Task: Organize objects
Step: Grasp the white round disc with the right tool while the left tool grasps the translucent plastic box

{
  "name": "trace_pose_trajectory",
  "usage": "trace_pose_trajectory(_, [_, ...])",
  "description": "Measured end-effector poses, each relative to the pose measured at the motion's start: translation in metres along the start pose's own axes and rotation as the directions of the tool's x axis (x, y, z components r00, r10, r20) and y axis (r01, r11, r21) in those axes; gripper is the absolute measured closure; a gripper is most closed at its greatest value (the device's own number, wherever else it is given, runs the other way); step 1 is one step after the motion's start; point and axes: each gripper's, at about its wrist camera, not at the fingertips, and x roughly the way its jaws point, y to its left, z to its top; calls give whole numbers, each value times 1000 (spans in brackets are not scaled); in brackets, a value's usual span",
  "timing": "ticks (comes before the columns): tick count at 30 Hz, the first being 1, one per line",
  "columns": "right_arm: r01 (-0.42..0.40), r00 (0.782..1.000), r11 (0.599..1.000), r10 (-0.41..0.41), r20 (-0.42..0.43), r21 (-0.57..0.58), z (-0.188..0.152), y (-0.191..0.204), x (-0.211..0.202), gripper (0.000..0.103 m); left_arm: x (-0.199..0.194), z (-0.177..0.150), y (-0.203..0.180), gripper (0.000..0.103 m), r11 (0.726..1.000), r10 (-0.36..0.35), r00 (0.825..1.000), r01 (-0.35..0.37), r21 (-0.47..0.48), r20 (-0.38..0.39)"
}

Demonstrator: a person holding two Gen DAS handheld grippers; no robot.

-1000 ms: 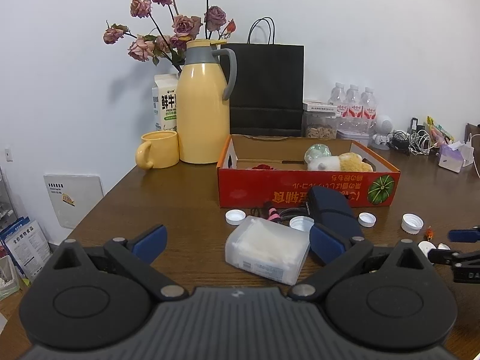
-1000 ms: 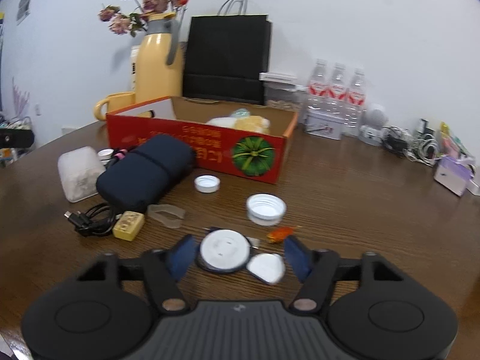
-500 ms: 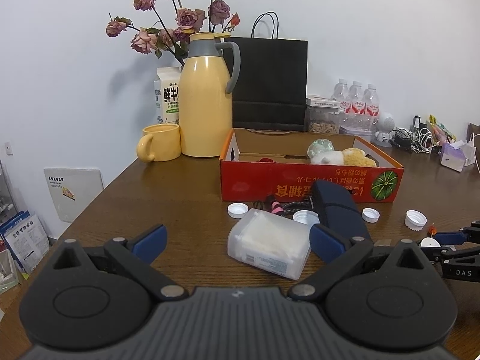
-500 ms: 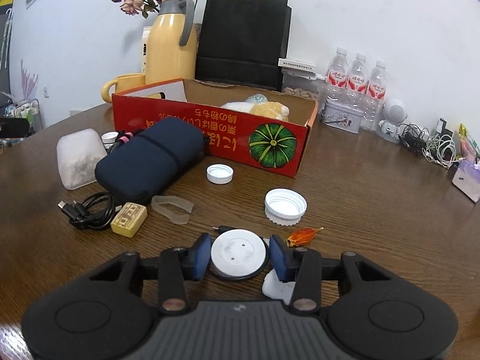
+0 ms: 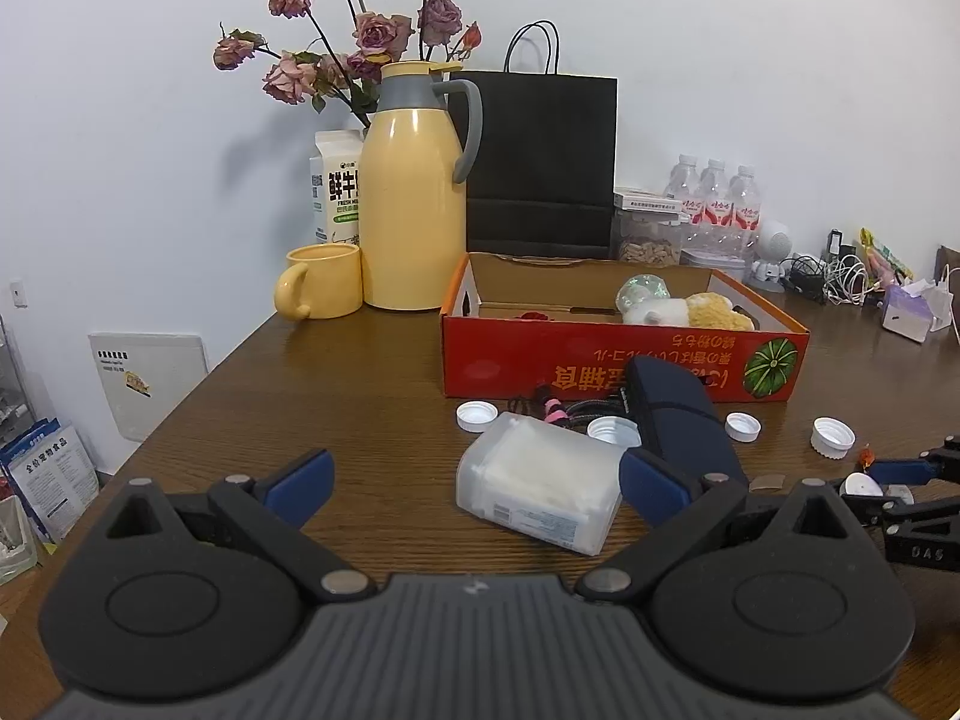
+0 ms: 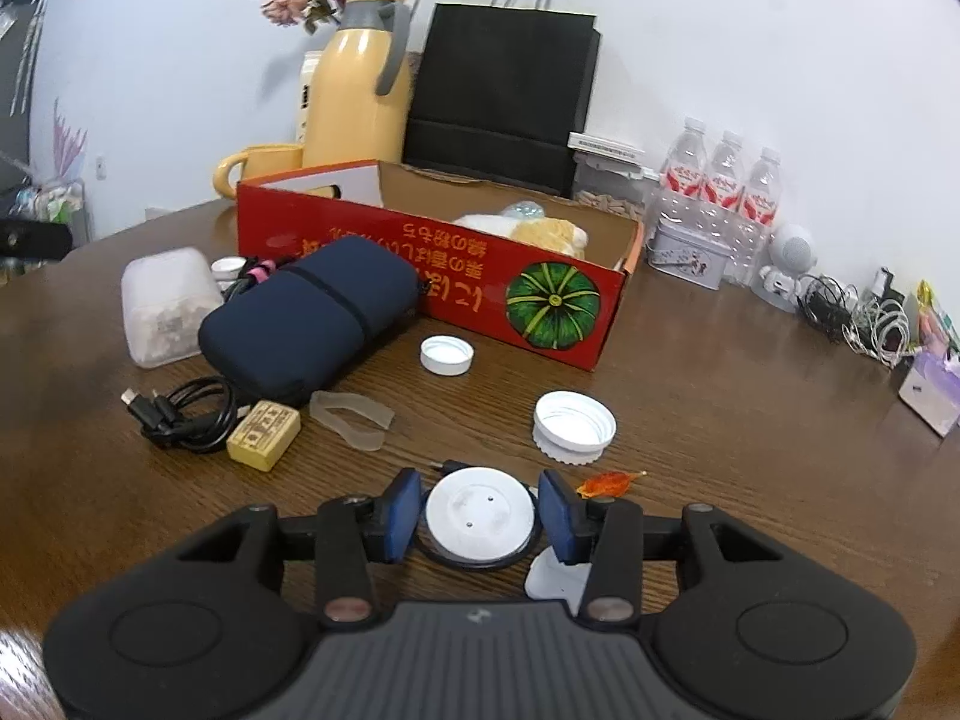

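On the brown table (image 6: 750, 384), near its front edge, the right gripper (image 6: 480, 510) pinches a white disc (image 6: 480, 519), one blue pad on each side of it. A white cap (image 6: 574, 423) and an orange wrapper (image 6: 606, 482) lie just beyond it, with bare wood to the right as far as the bottles (image 6: 726, 180). To the left sit a yellow block (image 6: 264, 435), a black cable (image 6: 180, 414), a clear band (image 6: 351, 418) and a navy case (image 6: 312, 318) that touches the red box (image 6: 432, 282). The left gripper (image 5: 474, 480) hovers with its fingers spread wide and nothing between them; a plastic tub (image 5: 540, 489) lies just ahead, and open table runs left of it toward the mug (image 5: 321, 288) and jug (image 5: 414, 198).
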Motion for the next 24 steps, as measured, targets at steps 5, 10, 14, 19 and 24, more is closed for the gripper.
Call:
trace_pose_trajectory(5, [-1,1000,1000,1,0,-27,0,4,0,65,1,-1,3,0,1000,-6,1000,6,-8,-5])
trace_pose_trajectory(10, [-4,998,1000,3,62,10,5,1,-12,65,3,1,8,0,1000,-8,1000,8,-10,-5])
trace_pose_trajectory(14, [1,994,999,-5,110,34,13,-5,-24,65,11,3,9,0,1000,-26,1000,26,-13,-12])
trace_pose_trajectory(19, [5,988,998,-13,151,56,20,-6,-29,65,31,6,-1,0,995,-86,995,88,40,-53])
trace_pose_trajectory(24, [-10,988,998,0,157,62,23,-7,-23,65,62,9,-17,0,982,-101,989,117,148,-109])
